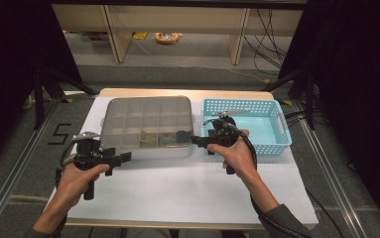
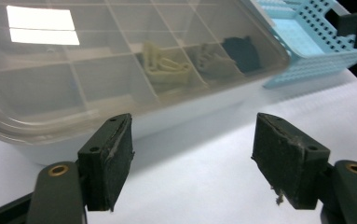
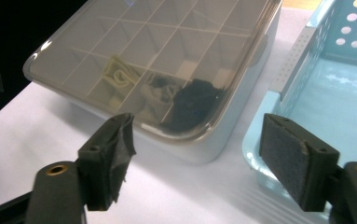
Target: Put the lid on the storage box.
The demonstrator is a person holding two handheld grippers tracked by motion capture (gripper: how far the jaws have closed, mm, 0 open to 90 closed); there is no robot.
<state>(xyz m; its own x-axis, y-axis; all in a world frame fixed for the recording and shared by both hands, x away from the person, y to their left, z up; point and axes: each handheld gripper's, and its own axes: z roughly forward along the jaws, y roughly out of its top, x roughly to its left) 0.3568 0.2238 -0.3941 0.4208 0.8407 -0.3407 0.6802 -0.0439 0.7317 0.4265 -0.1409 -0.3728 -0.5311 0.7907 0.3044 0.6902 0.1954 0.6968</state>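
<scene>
A white-covered tabletop point(image 1: 187, 188) seen from above, with a person's forearms entering from six o'clock. At the centre of the tabletop, toward twelve o'clock, sits a large compartment box point(image 1: 148, 125) with a closed, smoky translucent lid. Just beside it at three o'clock stands a light blue perforated basket point(image 1: 272, 134).

The left gripper point(image 1: 125, 157) is held at the box's seven o'clock corner, jaws pointing toward three o'clock. The right gripper point(image 1: 195, 140) is held at the box's four o'clock corner, in front of the basket, jaws pointing toward nine o'clock at the box's edge.

The left gripper view adds detail the high view blurs: the jaws stand wide apart with bare white tabletop between them, short of the box's front wall. Through the lid, three small bundles lie in neighbouring compartments along the near row: a pale cream bundle point(image 2: 164, 67), a grey bundle point(image 2: 216, 60) and a dark bundle point(image 2: 243, 52).

The right gripper view shows its jaws also wide apart and holding nothing. One jaw is in front of the box's corner, the other in front of the basket's rim.
</scene>
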